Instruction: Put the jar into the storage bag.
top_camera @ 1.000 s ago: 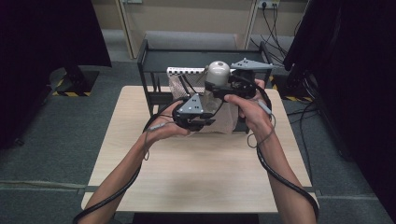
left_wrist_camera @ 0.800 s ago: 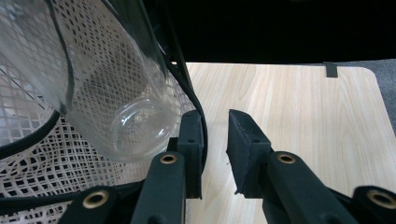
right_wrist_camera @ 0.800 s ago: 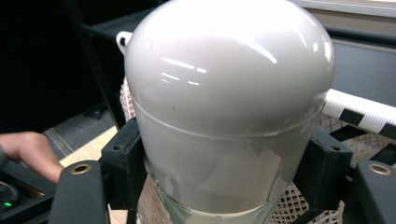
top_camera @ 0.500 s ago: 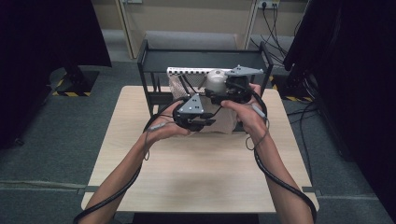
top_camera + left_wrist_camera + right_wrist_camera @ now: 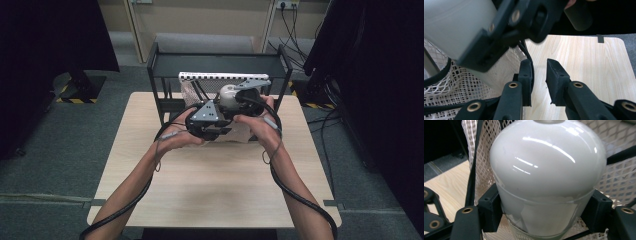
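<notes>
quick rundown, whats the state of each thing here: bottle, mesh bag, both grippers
white bottle: clamped between the right gripper's jaws, over the bag
mesh bag: lying on the table, black drawstring cord loose
right gripper: shut on the bottle
left gripper: jaws apart, cord beside one jaw, nothing pressed

Each black gripper has brass-ringed screws, a grey triangular plate and black cable.

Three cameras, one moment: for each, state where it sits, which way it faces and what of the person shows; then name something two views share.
High view: above the person's side, facing forward and down on the table; both forearms show.
Left gripper view: rides the left gripper, facing across the tabletop beside the mesh bag.
Right gripper view: rides the right gripper, facing the white bottle it clamps.
Shared: both gripper views show bottle and bag.
</notes>
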Action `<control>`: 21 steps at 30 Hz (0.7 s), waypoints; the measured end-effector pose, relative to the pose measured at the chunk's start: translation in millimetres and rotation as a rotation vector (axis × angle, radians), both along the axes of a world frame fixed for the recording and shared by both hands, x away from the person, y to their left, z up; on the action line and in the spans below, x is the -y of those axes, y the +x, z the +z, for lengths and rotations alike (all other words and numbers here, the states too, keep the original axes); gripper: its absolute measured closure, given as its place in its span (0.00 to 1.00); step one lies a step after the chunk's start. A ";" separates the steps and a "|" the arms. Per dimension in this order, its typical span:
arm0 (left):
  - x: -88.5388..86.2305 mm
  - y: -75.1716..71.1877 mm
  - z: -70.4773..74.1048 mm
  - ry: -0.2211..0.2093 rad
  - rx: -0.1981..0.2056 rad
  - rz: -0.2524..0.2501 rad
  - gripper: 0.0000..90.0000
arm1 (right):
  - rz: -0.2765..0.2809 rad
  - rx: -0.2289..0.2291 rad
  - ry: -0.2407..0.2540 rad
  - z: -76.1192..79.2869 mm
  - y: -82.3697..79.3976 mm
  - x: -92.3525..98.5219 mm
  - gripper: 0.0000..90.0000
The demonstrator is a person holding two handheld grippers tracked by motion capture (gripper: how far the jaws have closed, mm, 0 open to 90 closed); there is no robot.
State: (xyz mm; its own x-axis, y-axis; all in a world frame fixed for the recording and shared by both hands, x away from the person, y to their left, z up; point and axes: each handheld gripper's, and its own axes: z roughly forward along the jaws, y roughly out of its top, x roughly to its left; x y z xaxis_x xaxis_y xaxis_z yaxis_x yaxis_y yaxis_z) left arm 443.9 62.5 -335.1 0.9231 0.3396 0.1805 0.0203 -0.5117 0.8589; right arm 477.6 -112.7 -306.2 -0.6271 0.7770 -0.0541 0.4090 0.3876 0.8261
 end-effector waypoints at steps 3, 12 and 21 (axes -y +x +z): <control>0.5 0.2 -0.4 0.002 0.000 0.001 0.81 | 0.002 -0.012 -0.018 -3.8 0.8 -2.2 0.33; 3.2 2.8 -2.3 0.005 -0.009 0.008 0.81 | -0.014 -0.025 -0.061 -11.9 4.5 -4.4 0.32; 3.8 4.9 -2.4 0.011 -0.006 0.018 0.81 | -0.022 -0.057 0.007 -8.9 5.2 1.8 0.31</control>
State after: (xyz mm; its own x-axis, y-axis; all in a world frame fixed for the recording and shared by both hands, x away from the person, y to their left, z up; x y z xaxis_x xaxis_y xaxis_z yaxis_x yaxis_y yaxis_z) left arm 448.8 58.7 -337.5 0.9180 0.3540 0.1785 0.0350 -0.5209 0.8529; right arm 482.8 -114.5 -315.1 -0.6121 0.7907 -0.0136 0.4636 0.3727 0.8038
